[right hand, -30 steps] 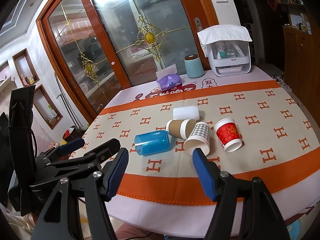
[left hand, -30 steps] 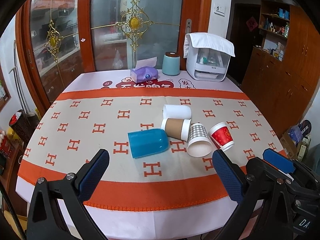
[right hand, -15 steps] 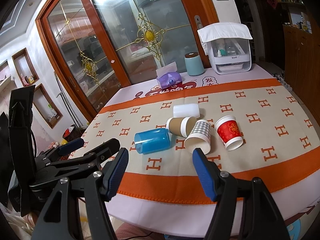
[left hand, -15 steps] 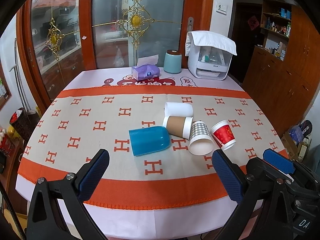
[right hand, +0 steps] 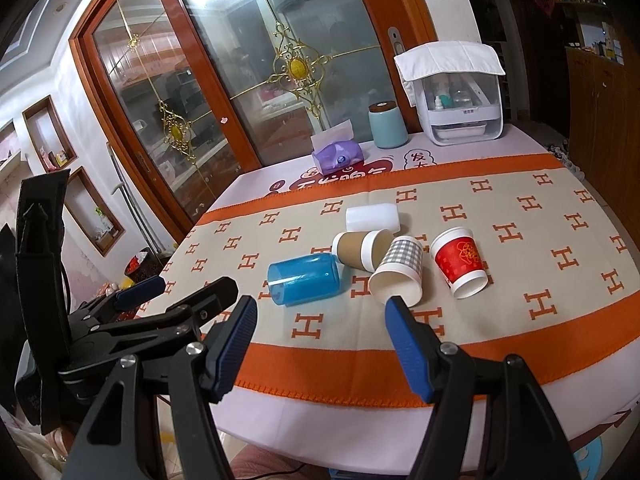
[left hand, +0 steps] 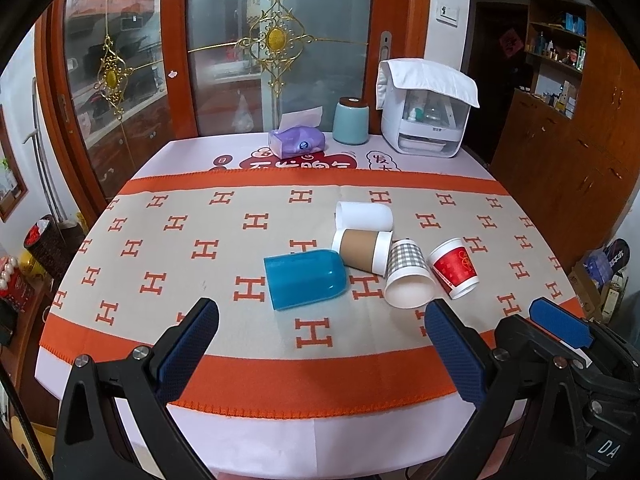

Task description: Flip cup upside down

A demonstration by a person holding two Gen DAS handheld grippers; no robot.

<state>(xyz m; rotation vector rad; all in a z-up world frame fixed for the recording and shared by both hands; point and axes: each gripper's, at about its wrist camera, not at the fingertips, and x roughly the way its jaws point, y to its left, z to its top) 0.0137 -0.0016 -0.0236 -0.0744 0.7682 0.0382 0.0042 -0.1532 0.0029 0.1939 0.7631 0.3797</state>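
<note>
Both grippers, left (left hand: 320, 332) and right (right hand: 320, 320), gape wide and empty; the blue cup (left hand: 306, 279) could roll if nudged.

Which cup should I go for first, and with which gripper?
Probably ease the left gripper forward toward the blue cup. All five cups lie on their sides, none gripped; the blue one is nearest, lies straight ahead of the open jaws and stands a little apart from the paper cups. The right gripper is open too.
</note>
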